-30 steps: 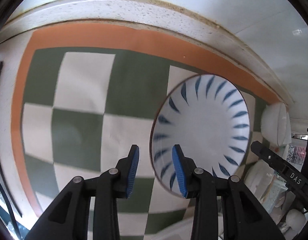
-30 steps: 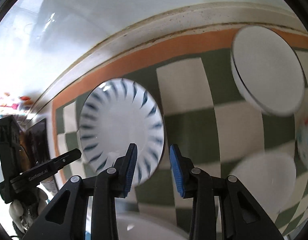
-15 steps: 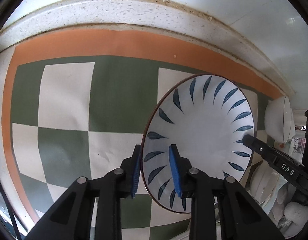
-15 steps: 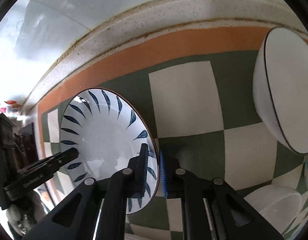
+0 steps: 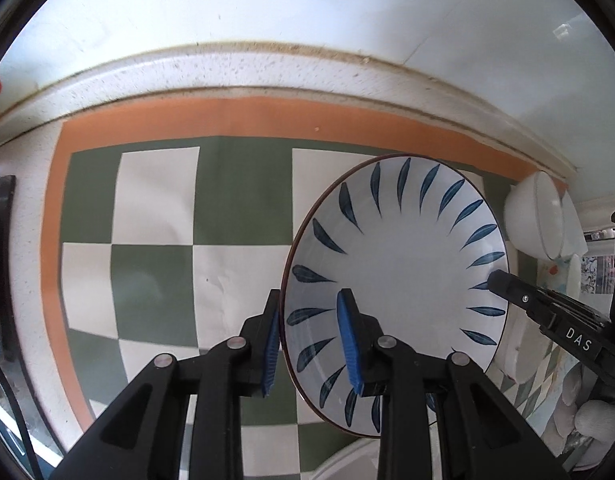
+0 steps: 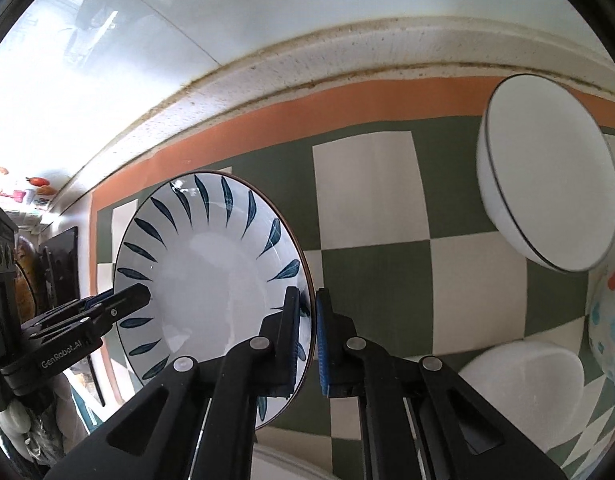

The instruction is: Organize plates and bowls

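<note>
Blue-leafed plate (image 5: 403,264) — rim pinched by left hand-held gripper (image 5: 311,344) and right hand-held gripper (image 6: 307,336).

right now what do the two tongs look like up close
Both are matte black plastic with silver rivets and ribbed blue pads. The left tongs carry white "GenRobot.AI" lettering on the side, seen from the right wrist view; the right tongs carry "DAS". A thin black cable runs beside the left one.

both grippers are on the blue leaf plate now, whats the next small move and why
Probably lift the plate a little, both hands rising together to keep it level. The left gripper and right gripper pinch opposite rim edges. A white bowl and other dishes sit close by on the checkered mat.
</note>
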{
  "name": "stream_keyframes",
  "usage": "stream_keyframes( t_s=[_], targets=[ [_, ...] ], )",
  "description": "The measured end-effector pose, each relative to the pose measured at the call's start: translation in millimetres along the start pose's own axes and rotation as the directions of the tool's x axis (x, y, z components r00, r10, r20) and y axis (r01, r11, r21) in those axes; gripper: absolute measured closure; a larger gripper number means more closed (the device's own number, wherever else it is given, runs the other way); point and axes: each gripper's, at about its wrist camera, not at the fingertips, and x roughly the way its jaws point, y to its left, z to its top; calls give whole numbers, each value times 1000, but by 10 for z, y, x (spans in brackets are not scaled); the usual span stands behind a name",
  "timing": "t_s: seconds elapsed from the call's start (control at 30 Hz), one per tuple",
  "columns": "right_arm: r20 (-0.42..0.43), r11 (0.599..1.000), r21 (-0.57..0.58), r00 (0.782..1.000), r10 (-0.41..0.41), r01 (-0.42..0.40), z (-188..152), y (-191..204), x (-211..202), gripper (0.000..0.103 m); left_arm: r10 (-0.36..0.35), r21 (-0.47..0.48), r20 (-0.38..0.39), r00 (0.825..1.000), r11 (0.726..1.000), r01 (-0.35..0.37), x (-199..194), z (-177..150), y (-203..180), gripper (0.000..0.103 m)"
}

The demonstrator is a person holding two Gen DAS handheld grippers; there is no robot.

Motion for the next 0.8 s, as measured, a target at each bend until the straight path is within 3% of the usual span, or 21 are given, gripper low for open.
stream_keyframes(
  t_s=[0.23, 0.57, 0.8],
  targets=[
    [54, 999, -16, 998, 40, -39, -290, 45, -443, 94, -15, 19, 33, 999, 1000, 14, -350, -325, -97, 78],
    [94, 995, -60, 992, 87, -82, -1032, -67, -1088, 94, -18, 34, 59, 998, 999, 16, -743, -968, -248, 78],
    [81, 992, -68, 991, 108, -102, -1552, -155, -1188, 94, -25, 30, 56, 998, 999, 23, -855, -1418, -292, 78]
  ],
)
